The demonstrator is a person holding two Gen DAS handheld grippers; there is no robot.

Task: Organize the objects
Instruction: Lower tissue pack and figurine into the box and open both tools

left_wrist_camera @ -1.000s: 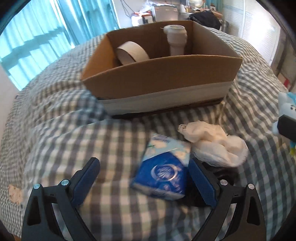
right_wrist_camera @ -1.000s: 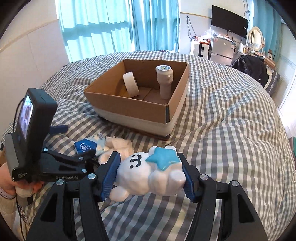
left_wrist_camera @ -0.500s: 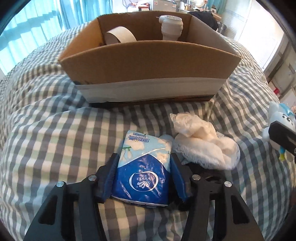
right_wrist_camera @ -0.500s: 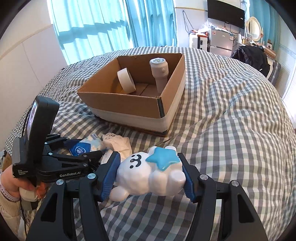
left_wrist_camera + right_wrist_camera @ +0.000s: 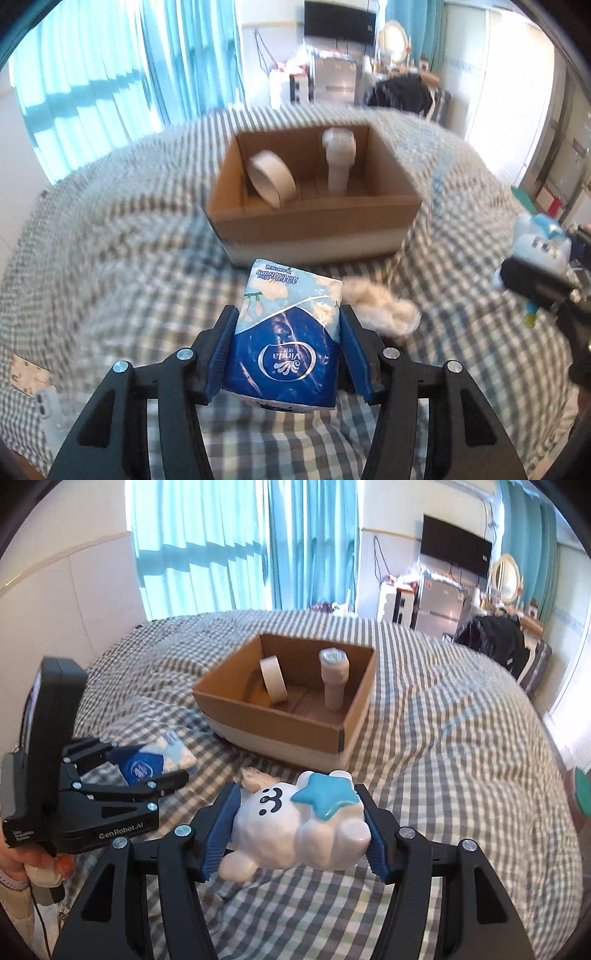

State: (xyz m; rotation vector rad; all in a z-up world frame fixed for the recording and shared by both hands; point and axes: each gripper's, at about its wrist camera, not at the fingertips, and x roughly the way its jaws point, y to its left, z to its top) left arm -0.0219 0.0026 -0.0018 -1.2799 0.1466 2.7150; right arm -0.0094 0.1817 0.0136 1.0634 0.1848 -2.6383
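Observation:
My left gripper (image 5: pixel 288 328) is shut on a blue tissue pack (image 5: pixel 288 332) and holds it above the checked bed cover; it also shows in the right wrist view (image 5: pixel 147 766). My right gripper (image 5: pixel 297 808) is shut on a white toy figure with a blue star (image 5: pixel 299 819), also lifted. An open cardboard box (image 5: pixel 314 221) stands ahead, holding a tape roll (image 5: pixel 271 179) and a white bottle (image 5: pixel 340 162). In the right wrist view the box (image 5: pixel 288 723) lies ahead, slightly left.
A crumpled white cloth (image 5: pixel 384 308) lies on the bed just right of the tissue pack, in front of the box. Blue curtains, a TV and cluttered furniture stand beyond the bed. A dark bag (image 5: pixel 495 642) lies at the far right.
My left gripper closed on the tissue pack and lifted it off the bed. My right gripper rose with the toy figure held throughout.

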